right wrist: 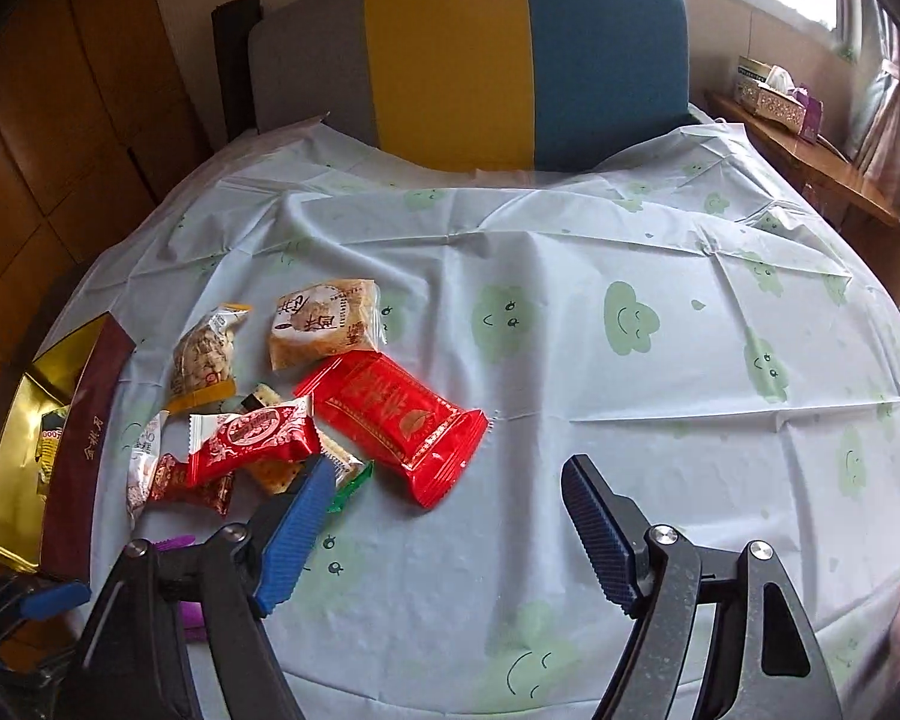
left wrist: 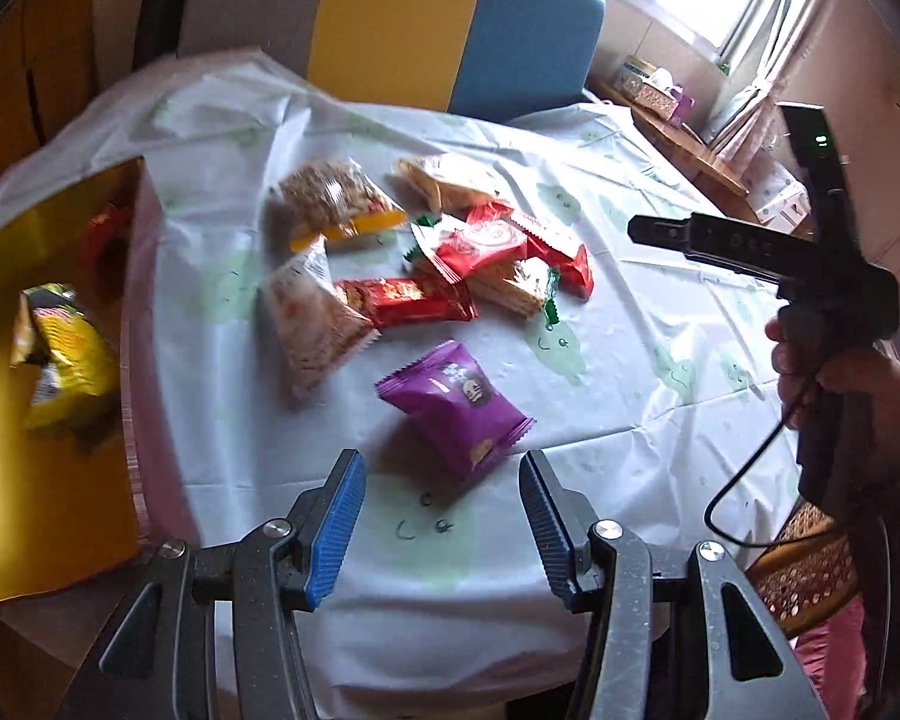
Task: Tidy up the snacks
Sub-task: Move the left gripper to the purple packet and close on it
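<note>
A purple snack packet point(left wrist: 456, 408) lies on the tablecloth just ahead of my left gripper point(left wrist: 441, 471), whose blue pads point(left wrist: 336, 528) stand open and apart from it. Beyond it is a pile of several packets point(left wrist: 450, 264), red, clear and orange ones. My right gripper point(right wrist: 450, 534) hangs open over the cloth with nothing between its fingers. A large red packet point(right wrist: 396, 420) lies just beyond its left pad point(right wrist: 297, 534). In the left wrist view the right gripper point(left wrist: 648, 231) shows from the side, held in a hand point(left wrist: 834, 372).
A gold-lined box point(left wrist: 42, 510) with a maroon wall point(right wrist: 84, 438) sits at the table's left edge and holds a yellow packet point(left wrist: 66, 360) and a red one point(left wrist: 105, 234). A grey, yellow and blue chair back point(right wrist: 510, 54) stands behind the table. A wooden shelf point(right wrist: 810, 156) is at the far right.
</note>
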